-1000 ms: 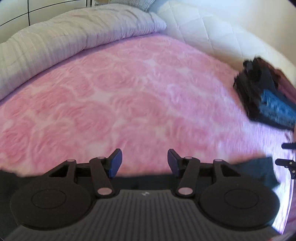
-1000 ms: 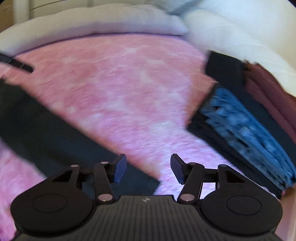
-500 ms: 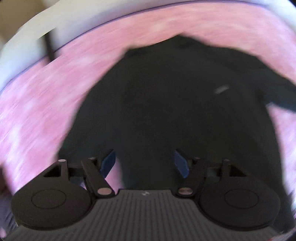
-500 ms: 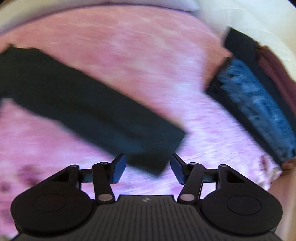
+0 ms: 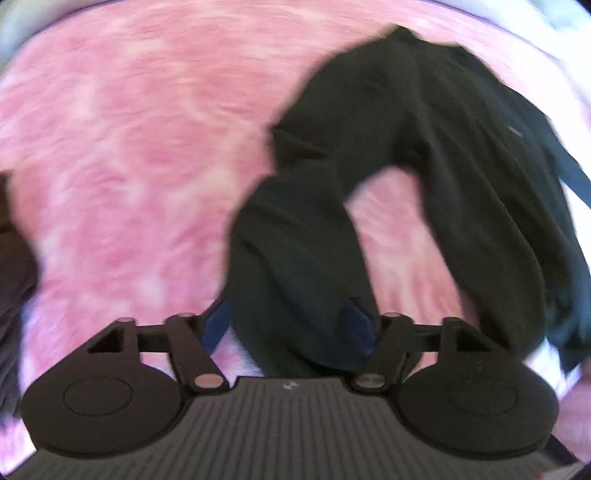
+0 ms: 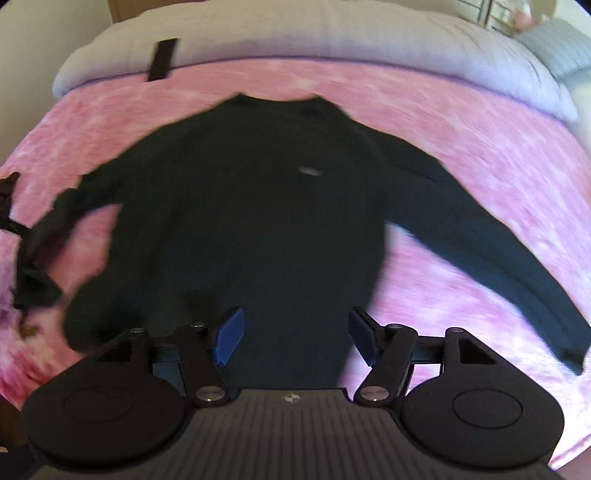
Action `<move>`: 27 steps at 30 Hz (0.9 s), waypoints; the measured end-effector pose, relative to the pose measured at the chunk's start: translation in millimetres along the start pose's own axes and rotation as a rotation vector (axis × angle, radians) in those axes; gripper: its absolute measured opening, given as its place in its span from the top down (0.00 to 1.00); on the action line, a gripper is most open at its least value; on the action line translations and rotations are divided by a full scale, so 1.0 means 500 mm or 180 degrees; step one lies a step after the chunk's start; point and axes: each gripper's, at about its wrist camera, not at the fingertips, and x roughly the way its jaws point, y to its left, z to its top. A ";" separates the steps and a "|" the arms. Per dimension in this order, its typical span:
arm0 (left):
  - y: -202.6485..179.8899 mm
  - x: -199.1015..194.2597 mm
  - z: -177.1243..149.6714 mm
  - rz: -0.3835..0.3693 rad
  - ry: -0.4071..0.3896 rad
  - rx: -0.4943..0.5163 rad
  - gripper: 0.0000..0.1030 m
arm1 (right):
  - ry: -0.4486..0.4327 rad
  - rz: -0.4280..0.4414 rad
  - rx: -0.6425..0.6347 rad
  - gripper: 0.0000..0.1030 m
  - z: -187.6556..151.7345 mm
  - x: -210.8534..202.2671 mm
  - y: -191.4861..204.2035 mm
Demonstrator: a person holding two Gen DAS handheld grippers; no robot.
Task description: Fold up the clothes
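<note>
Bed's got a fuzzy pink blanket with a blotchy lighter pattern covering pretty much the whole top. Along the far edge there's a rolled-up pale quilted duvet, and a short black strap lies across it near the far left corner. Greyish pillow at the far right corner.

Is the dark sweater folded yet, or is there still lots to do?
Not folded yet. Done: the dark sweater lies spread on the pink blanket, one sleeve stretched out flat. In hand: the other sleeve sits between the left gripper fingers, which look open. The right gripper is open over the hem, holding nothing. Left: folding both sleeves in, then the body.
</note>
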 end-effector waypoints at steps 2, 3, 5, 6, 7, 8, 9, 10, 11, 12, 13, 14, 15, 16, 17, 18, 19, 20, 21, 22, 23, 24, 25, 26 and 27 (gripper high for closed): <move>-0.025 -0.002 -0.012 -0.0211 -0.0058 0.0262 0.43 | 0.0044 0.0057 0.0003 0.34 0.010 0.014 0.094; -0.043 -0.002 -0.018 -0.0305 -0.0074 0.0407 0.43 | 0.0077 0.0077 -0.0023 0.34 0.013 0.025 0.139; -0.070 0.013 -0.027 -0.0315 -0.0084 0.0671 0.43 | 0.0166 0.0112 -0.0089 0.34 0.016 0.052 0.217; -0.076 0.029 -0.032 -0.0299 -0.0032 0.0692 0.44 | 0.0219 0.0141 -0.0079 0.34 0.020 0.062 0.251; -0.075 0.048 -0.035 -0.0202 0.0032 0.0689 0.54 | 0.0273 0.0170 -0.0069 0.34 0.023 0.073 0.284; -0.071 0.063 -0.036 -0.0120 0.0081 0.0668 0.92 | 0.0303 0.0186 -0.0070 0.34 0.024 0.080 0.308; -0.054 0.062 -0.036 -0.0102 0.0073 0.0568 0.98 | 0.0309 0.0179 -0.0106 0.34 0.026 0.081 0.324; -0.034 0.055 -0.036 -0.0121 0.0053 0.0435 0.98 | 0.0312 0.0161 -0.0166 0.34 0.030 0.080 0.340; 0.000 0.023 -0.032 -0.0285 -0.0018 0.0179 0.98 | 0.0314 0.0144 -0.0225 0.34 0.035 0.078 0.356; 0.033 -0.013 -0.028 -0.0407 -0.0094 -0.0020 0.98 | 0.0298 0.0121 -0.0289 0.34 0.038 0.073 0.367; 0.078 -0.057 -0.023 -0.0541 -0.0189 -0.0242 0.98 | 0.0264 0.0094 -0.0356 0.34 0.041 0.065 0.374; 0.137 -0.105 -0.018 -0.0669 -0.0309 -0.0500 0.98 | 0.0233 0.0070 -0.0417 0.34 0.045 0.056 0.378; 0.188 -0.138 -0.015 -0.0666 -0.0381 -0.0664 0.98 | 0.0212 0.0070 -0.0441 0.34 0.047 0.053 0.379; 0.240 -0.168 -0.012 -0.0635 -0.0442 -0.0825 0.97 | 0.0197 0.0087 -0.0438 0.34 0.048 0.054 0.382; 0.298 -0.185 -0.010 -0.0487 -0.0459 -0.0977 0.96 | 0.0182 0.0105 -0.0436 0.34 0.048 0.055 0.385; 0.354 -0.200 -0.010 -0.0327 -0.0463 -0.1135 0.96 | 0.0167 0.0123 -0.0434 0.34 0.049 0.056 0.388; 0.399 -0.205 -0.012 -0.0125 -0.0417 -0.1297 0.95 | 0.0153 0.0141 -0.0432 0.34 0.049 0.057 0.391; 0.438 -0.207 -0.014 0.0050 -0.0370 -0.1386 0.93 | 0.0138 0.0158 -0.0430 0.34 0.050 0.058 0.394; 0.473 -0.210 -0.017 0.0201 -0.0337 -0.1470 0.91 | 0.0123 0.0176 -0.0427 0.34 0.050 0.060 0.397; 0.492 -0.216 -0.022 0.0257 -0.0355 -0.1538 0.88 | 0.0108 0.0194 -0.0425 0.34 0.051 0.061 0.399; 0.505 -0.219 -0.025 0.0294 -0.0371 -0.1575 0.82 | 0.0100 0.0240 -0.0440 0.34 0.051 0.065 0.410; 0.495 -0.214 -0.023 0.0256 -0.0376 -0.1488 0.74 | 0.0097 0.0311 -0.0471 0.34 0.050 0.072 0.426; 0.485 -0.208 -0.020 0.0217 -0.0382 -0.1401 0.70 | 0.0094 0.0382 -0.0501 0.34 0.049 0.079 0.443; 0.475 -0.203 -0.018 0.0179 -0.0387 -0.1314 0.63 | 0.0102 0.0456 -0.0530 0.34 0.047 0.088 0.461; 0.466 -0.198 -0.015 0.0140 -0.0392 -0.1227 0.57 | 0.0119 0.0531 -0.0559 0.34 0.044 0.097 0.482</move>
